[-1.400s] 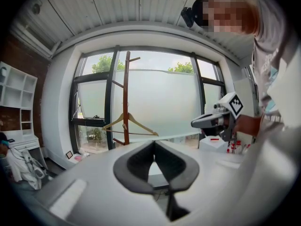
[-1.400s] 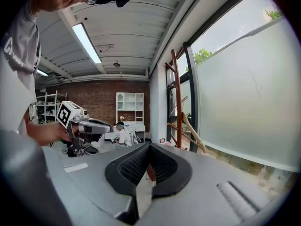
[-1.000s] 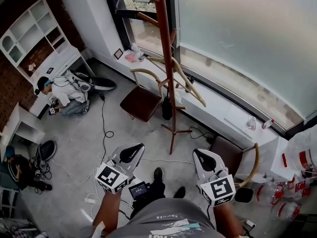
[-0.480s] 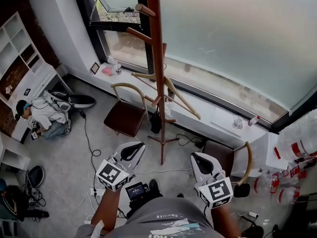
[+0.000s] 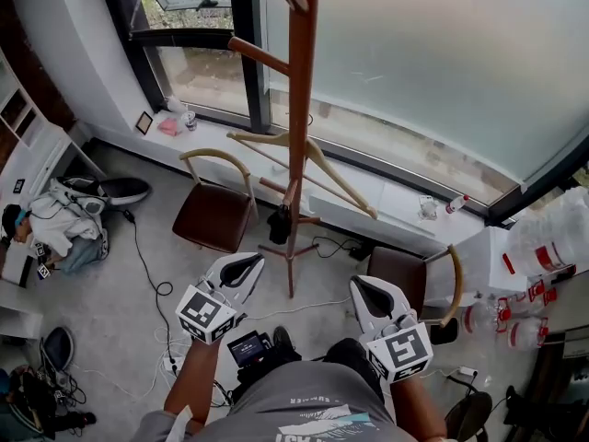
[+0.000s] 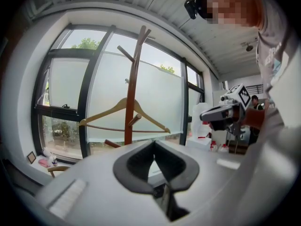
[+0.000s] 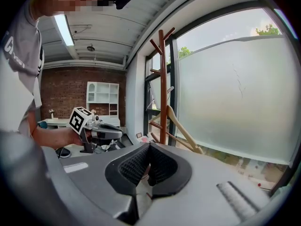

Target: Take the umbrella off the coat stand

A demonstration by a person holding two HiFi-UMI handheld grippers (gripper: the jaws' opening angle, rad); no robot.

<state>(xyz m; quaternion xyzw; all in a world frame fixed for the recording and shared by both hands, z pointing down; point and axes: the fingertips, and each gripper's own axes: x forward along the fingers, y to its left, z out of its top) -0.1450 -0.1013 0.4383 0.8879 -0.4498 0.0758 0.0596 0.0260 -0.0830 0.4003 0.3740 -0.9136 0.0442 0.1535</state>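
The brown wooden coat stand (image 5: 298,118) rises in front of the window, with a pale wooden hanger (image 5: 308,159) hooked on it. Low on the pole hangs a small dark folded umbrella (image 5: 279,223). My left gripper (image 5: 243,267) is shut and empty, short of the stand's foot. My right gripper (image 5: 368,294) is also shut and empty, to the right of the stand. The left gripper view looks past the closed left gripper (image 6: 154,147) at the stand (image 6: 131,93) and hanger (image 6: 123,114). The right gripper view shows the right gripper (image 7: 149,150) closed and the stand (image 7: 162,88) ahead.
A brown-seated chair (image 5: 213,214) stands left of the stand's foot and another chair (image 5: 409,274) to its right. The white windowsill (image 5: 396,203) runs behind. A person sits on the floor (image 5: 57,228) at far left. Cables lie on the floor and several bottles (image 5: 515,316) stand at right.
Both grippers have moved toward the coat stand, which now stands nearer and more centred in the head view. Both pairs of jaws stay shut.
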